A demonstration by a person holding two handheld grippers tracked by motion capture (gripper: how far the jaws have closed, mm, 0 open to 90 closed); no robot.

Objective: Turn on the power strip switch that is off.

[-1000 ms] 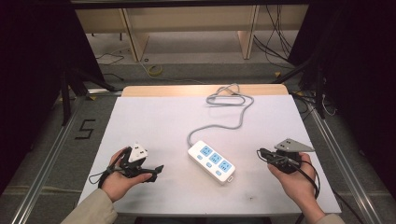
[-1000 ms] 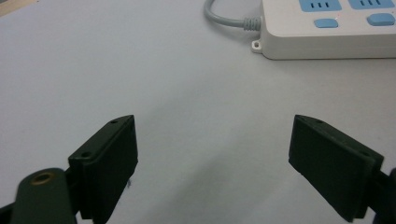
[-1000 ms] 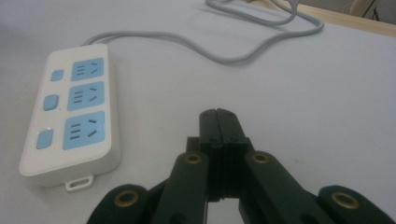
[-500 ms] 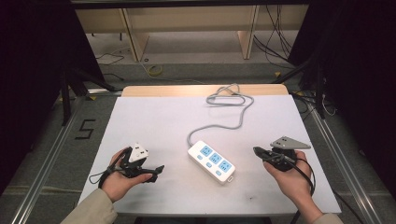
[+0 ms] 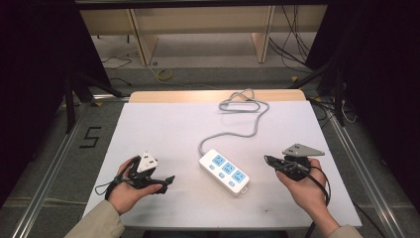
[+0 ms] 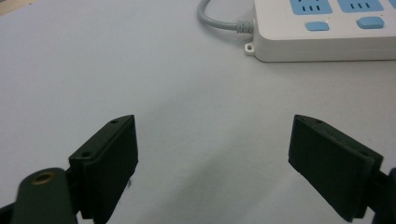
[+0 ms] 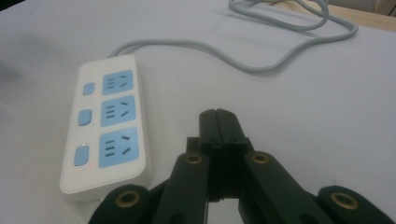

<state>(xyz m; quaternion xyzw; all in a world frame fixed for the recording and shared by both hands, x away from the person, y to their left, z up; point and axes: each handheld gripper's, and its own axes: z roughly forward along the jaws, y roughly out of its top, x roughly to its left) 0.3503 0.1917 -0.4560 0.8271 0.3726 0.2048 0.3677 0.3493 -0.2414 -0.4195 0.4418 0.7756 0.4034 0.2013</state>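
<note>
A white plastic power strip (image 5: 224, 170) with three blue socket faces and three blue switches is lying flat on the white counter (image 5: 163, 124), angled diagonally. Its grey cable (image 5: 237, 130) is running away from one end and looping near the far edge.

The left gripper (image 6: 212, 158) hangs low over the white table (image 6: 93, 70), jaws spread wide and empty. Beyond its right jaw lies a power strip (image 6: 322, 28), its grey cord (image 6: 219, 18) leaving leftward.

A lab recording bay: black curtains (image 5: 29, 74), metal floor rails (image 5: 44, 173), loose cables (image 5: 292, 44) behind a white table (image 5: 163, 124)
</note>
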